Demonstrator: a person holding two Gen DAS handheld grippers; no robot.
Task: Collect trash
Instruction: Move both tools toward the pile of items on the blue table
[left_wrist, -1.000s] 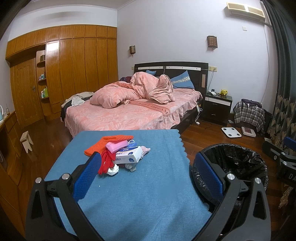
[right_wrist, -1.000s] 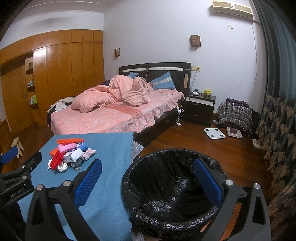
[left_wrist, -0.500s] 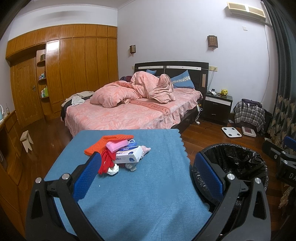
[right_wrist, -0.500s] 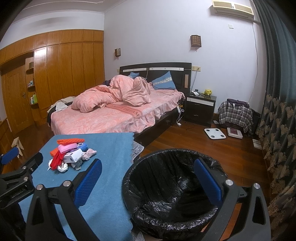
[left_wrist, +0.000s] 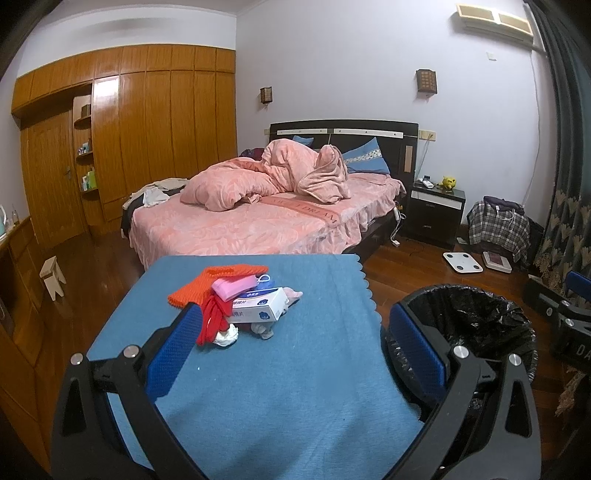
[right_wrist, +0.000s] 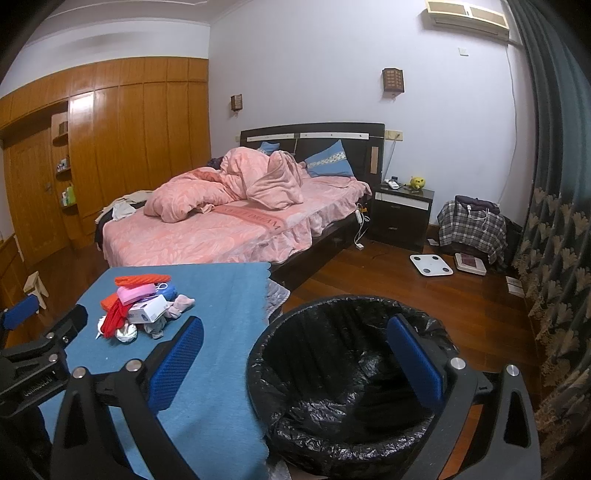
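Note:
A small heap of trash lies on the blue-clothed table (left_wrist: 288, 387): a white and blue box (left_wrist: 260, 305), a pink packet (left_wrist: 233, 286), an orange mesh piece (left_wrist: 192, 290), a red strip (left_wrist: 212, 323) and crumpled white tissue (left_wrist: 226, 336). The same heap (right_wrist: 142, 310) shows left of centre in the right wrist view. A bin with a black liner (right_wrist: 332, 373) stands right of the table; its rim (left_wrist: 476, 321) shows too. My left gripper (left_wrist: 295, 345) hovers open over the table, short of the heap. Open as well, my right gripper (right_wrist: 295, 358) hangs over the bin's edge.
A bed with a pink quilt (left_wrist: 266, 206) stands behind the table. A dark nightstand (left_wrist: 434, 214), a white scale (left_wrist: 463, 262) and a plaid-covered bundle (left_wrist: 496, 225) sit on the wooden floor at the right. Wooden wardrobes (left_wrist: 140, 129) line the left wall. A small stool (left_wrist: 51, 280) stands at left.

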